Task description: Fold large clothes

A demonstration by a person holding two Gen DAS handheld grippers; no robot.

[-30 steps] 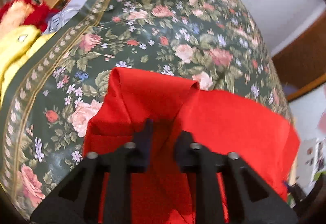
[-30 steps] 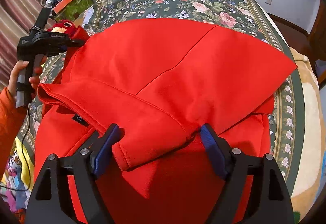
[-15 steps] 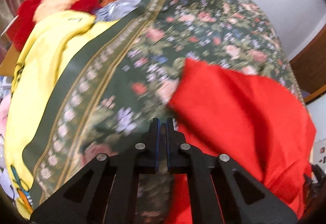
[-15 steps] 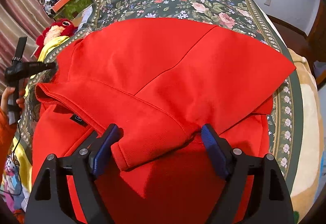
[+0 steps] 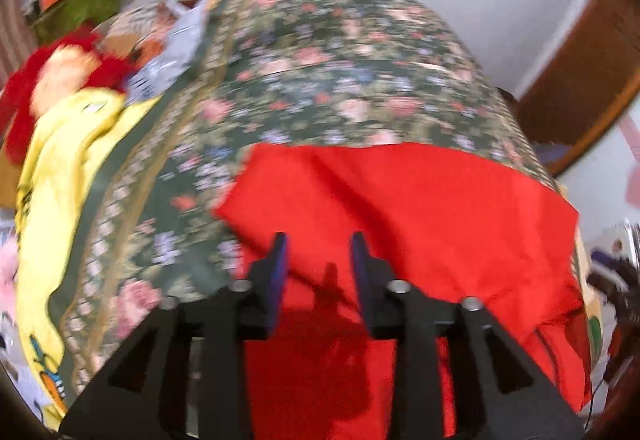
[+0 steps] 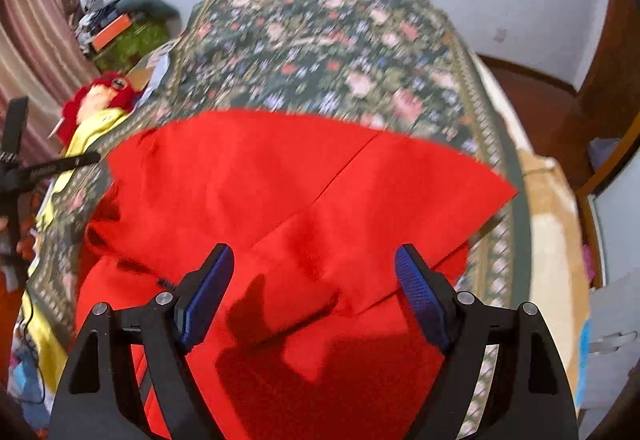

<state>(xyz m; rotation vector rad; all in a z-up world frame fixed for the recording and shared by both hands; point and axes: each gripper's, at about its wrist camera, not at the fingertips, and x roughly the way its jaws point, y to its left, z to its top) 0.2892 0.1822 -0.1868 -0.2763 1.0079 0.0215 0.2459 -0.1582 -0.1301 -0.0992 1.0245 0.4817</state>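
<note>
Red garment (image 6: 280, 200) spread half-folded on floral bed (image 6: 320, 40); left hand-held gripper (image 5: 318, 252) and right hand-held gripper (image 6: 314, 272) both gaping, empty (frames blurred). Best next: pinch near edge, fold squarely.

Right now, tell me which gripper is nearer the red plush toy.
Left. The left gripper hovers over the red garment's side toward the red plush toy; the right gripper sits mid-garment, farther away.

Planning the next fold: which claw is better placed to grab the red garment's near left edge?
Probably the left claw: open, at the left edge of the red fabric garment. The right claw hangs open over its middle.
</note>
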